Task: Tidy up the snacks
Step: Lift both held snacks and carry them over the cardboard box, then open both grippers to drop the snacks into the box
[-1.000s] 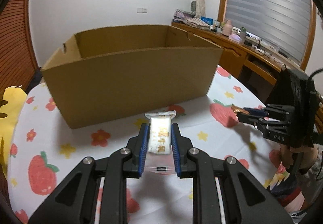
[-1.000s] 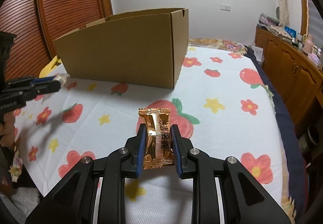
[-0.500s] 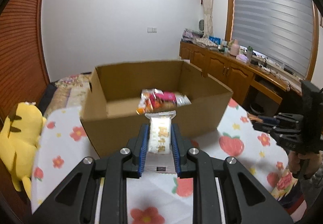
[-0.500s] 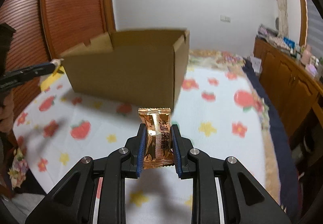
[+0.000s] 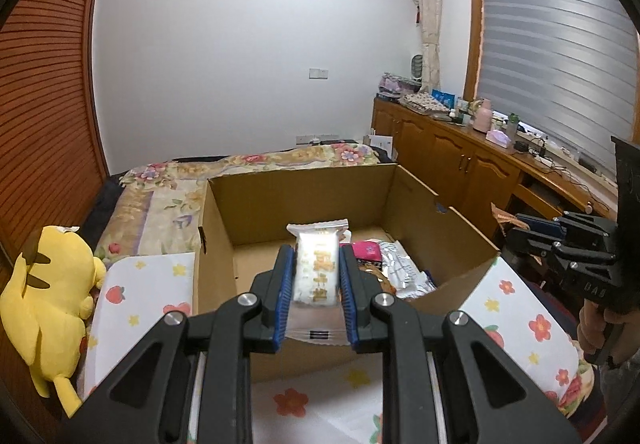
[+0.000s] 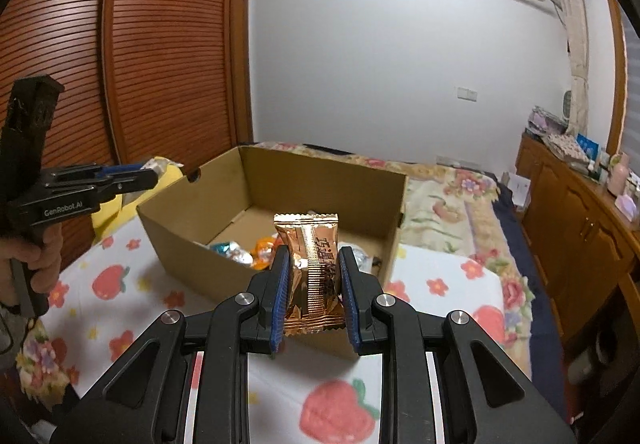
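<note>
Two tongs are in play, each closed on one wrapped snack. The left tongs (image 5: 314, 276) pinch a white packet (image 5: 316, 270) with gold lettering, held upright between the blue pads, its crimped top edge standing above the fingertips. The right tongs (image 6: 312, 286) clamp a copper foil packet (image 6: 310, 268) the same way (the foil is creased where the pads press in).

One open cardboard box (image 5: 304, 200) sits on a surface covered by a white cloth (image 6: 120, 284) printed with strawberries and flowers. Both held packets hang in front of the box's near wall, above the cloth and not yet inside. Several loose snacks (image 5: 394, 266) already lie on the box floor: a pink packet and a silvery one show from the left view, orange and teal ones from the right; an exact count is not possible, since the tongs hide part of the heap.

One yellow plush toy (image 5: 52, 296) lies beside the cloth at the left. A hand (image 6: 34, 258) grips the left tool's handle.
</note>
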Tool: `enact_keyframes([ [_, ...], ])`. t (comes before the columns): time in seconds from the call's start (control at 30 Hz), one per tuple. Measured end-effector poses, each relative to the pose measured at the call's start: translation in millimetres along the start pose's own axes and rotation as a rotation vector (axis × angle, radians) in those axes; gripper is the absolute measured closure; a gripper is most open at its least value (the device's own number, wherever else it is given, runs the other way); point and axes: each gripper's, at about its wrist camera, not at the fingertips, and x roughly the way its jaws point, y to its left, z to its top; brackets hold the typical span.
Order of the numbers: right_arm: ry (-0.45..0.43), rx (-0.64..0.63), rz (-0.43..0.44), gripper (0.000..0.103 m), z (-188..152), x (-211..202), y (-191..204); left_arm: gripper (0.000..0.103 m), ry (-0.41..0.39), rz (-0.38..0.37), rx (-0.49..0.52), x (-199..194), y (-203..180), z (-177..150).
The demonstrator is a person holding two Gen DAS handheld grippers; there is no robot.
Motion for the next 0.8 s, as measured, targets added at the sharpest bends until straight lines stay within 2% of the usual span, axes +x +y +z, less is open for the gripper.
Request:
enact_keyframes([
  [0.33,0.071,-0.017,-0.018,0.081,12.4,48.4,2.9,0.083,0.048,0.019,-0.028,30.6,11.9,2.7],
  [0.47,0.110,0.014,0.003,0.081,15.6,65.9,-0.5,0.083,0.079,0.032,-0.010,43.6,12.4,0.3],
  [0.8,0.165,0.012,-0.003,0.081,12.9,85.7,0.8,0.081,0.115,0.038,-0.004,54.1,18.0,-4.5],
])
